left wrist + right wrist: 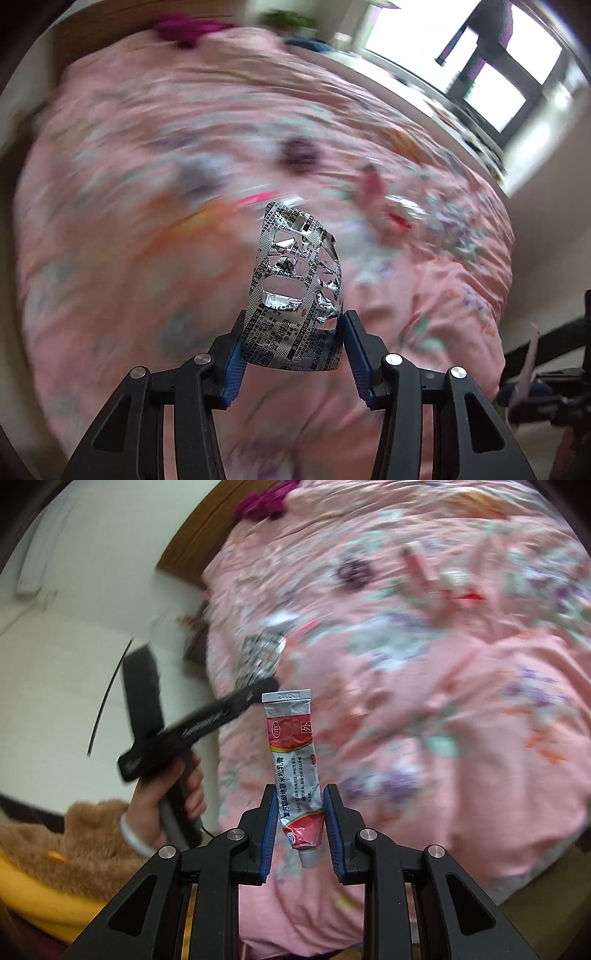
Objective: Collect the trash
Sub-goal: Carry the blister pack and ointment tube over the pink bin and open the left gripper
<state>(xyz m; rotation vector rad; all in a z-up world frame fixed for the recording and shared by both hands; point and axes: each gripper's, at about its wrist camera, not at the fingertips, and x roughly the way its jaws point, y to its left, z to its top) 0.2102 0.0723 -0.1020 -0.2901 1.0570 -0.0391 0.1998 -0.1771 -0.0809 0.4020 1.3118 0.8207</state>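
Both claws are loaded over the bed here. The left claw (293, 345) is clamped on an emptied pill blister pack (295, 291), silver foil with its pockets burst open, pinched by its lower end between the blue pads so that most of the sheet sticks out ahead, clear of the covers. The right claw (300, 825) stands narrow, gripping a small ointment tube (293, 771), red and white with printed text, cap end toward the camera and the crimped tail pointing away. From the right wrist view you can see the person's hand (166, 805) on the handle of the left gripper off to the left side, the blister pack a blur at its tip.

So that is two pieces of trash picked up and held off the pink floral quilt (147, 184). Neither is binned yet, and no bin or bag shows in either view, so where they go I cannot say. There is more left on the bed: a reddish wrapper-like piece (373, 184), a crumpled silver and red scrap (402, 212) beside it, and a thin pink strip (258, 195) nearer the middle. The blur keeps me from naming them better. I'd judge this collection somewhere in its middle stretch.
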